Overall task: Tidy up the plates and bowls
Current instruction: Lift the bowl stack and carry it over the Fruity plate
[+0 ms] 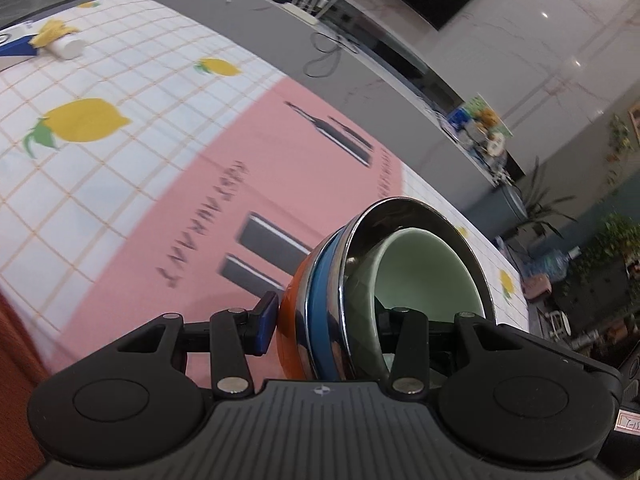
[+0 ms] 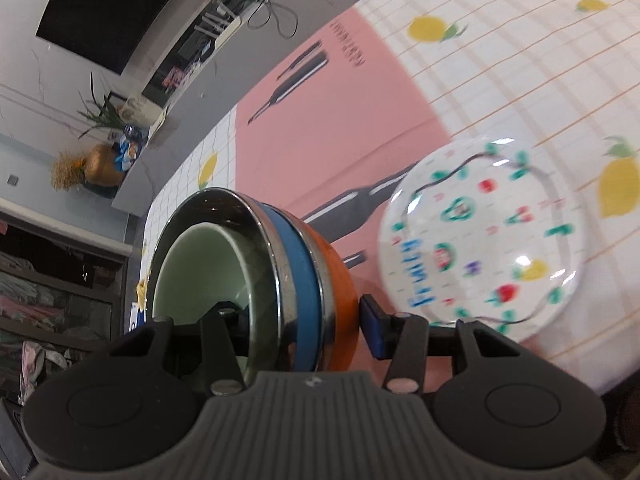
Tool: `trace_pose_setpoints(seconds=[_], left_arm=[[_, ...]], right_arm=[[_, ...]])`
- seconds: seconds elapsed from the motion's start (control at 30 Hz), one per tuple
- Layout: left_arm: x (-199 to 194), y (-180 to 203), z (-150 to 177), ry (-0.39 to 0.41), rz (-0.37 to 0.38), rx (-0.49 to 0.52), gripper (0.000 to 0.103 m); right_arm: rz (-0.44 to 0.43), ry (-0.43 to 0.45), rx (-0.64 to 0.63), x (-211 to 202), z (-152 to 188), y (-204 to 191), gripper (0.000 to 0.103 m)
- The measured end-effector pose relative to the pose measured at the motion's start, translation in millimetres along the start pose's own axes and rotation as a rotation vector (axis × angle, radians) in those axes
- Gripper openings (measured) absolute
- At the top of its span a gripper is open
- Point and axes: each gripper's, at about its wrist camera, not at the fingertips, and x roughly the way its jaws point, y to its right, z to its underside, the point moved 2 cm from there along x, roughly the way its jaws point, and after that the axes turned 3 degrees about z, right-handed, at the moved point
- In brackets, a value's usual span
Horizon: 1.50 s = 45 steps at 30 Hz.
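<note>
A stack of nested bowls is held between both grippers: an orange outer bowl (image 1: 289,320), a blue-banded steel bowl (image 1: 326,300) and a pale green bowl (image 1: 424,272) innermost. My left gripper (image 1: 328,328) is shut on the stack's rim, one blue pad outside, the other finger inside. In the right wrist view my right gripper (image 2: 296,320) is shut on the same stack (image 2: 298,276) from the opposite side. A white plate (image 2: 484,236) with fruit pictures lies on the table to the right of the stack.
The table carries a lemon-print checked cloth (image 1: 100,80) and a pink placemat (image 1: 224,184). A white tube and a yellow item (image 1: 60,40) lie at the far left corner. A grey counter (image 1: 360,80) with cables and clutter runs behind the table.
</note>
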Motion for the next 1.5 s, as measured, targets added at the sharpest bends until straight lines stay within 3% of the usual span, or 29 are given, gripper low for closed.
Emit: trace_pose_setpoints(seconds=[0.3, 0.6, 1.0, 1.5], left_arm=[[32, 45, 15, -0.074, 0.052, 0.055, 0.049], [64, 58, 28, -0.134, 0.042, 0.068, 0.049], [80, 50, 32, -0.172, 0.021, 0.043, 0.050], [77, 50, 31, -0.177, 0.041, 0.075, 0.052]], right_arm=[[0.022, 0.044, 0.018, -36, -26, 47, 0.048], [0.036, 0.027, 0.054, -35, -42, 87, 0.048], [0.061, -0.013, 0.060, -19, -47, 95, 0.049], [0.076, 0.000, 0.003, -18, -44, 87, 0.054]])
